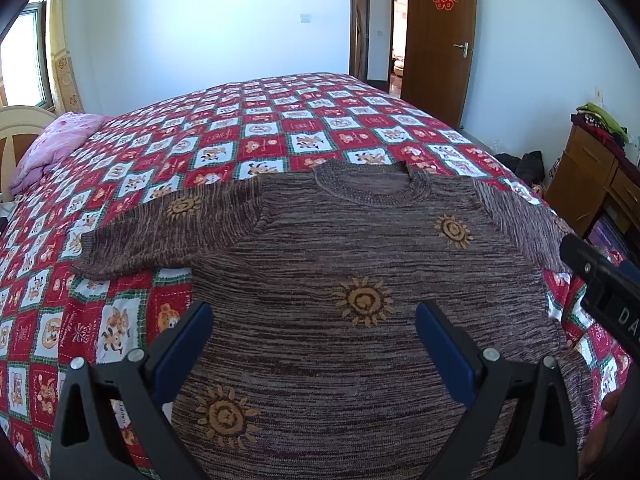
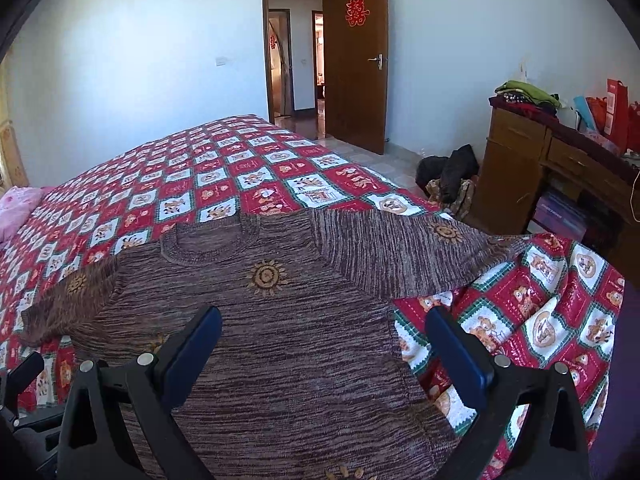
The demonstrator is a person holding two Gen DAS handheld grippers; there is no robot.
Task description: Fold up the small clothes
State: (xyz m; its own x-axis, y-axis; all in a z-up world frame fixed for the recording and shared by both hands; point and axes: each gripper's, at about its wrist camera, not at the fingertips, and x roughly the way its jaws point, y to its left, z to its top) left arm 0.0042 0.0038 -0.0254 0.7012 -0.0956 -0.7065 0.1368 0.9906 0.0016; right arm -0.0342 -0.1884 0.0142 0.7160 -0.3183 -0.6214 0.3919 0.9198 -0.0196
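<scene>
Brown sweater (image 1: 352, 264): flat on quilt (image 1: 248, 128), collar far, hem nearest both grippers; left gripper (image 1: 314, 344) and right gripper (image 2: 322, 344) spread, empty, above hem.

Coarse matt knit sweater (image 1: 360, 264); printed cloth bedspread (image 1: 240, 128)

The sweater (image 1: 360, 272) lies flat on the bed (image 1: 248, 128), collar toward 12 o'clock, sleeves spread to 9 and 3. A pillow (image 1: 56, 144) sits at 10, a cabinet (image 2: 560, 168) at 2.
</scene>
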